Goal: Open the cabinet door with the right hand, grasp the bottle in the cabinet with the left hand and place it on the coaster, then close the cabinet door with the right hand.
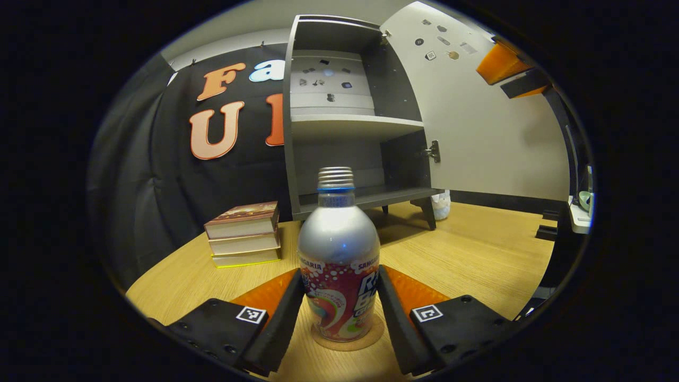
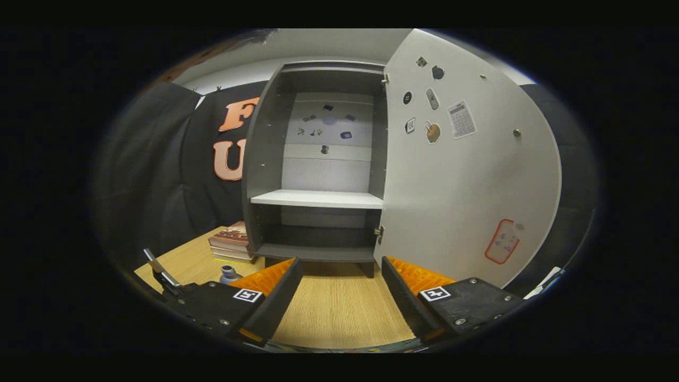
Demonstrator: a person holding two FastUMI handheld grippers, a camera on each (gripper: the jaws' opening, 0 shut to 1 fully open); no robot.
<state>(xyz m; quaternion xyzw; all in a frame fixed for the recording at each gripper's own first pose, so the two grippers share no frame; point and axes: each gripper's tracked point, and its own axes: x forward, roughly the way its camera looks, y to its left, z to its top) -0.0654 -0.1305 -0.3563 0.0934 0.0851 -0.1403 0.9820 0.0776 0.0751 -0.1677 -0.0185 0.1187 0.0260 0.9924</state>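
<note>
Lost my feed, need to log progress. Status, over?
Left tool straddles bottle, contact unclear. Bottle upright on coaster. Right tool open, empty. Cabinet door open, nothing blocking.

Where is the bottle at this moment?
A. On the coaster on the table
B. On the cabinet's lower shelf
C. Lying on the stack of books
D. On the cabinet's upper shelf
A: in the left gripper view the bottle stands upright on the round coaster on the table, between the left tongs; the cabinet shelves are bare.
</note>
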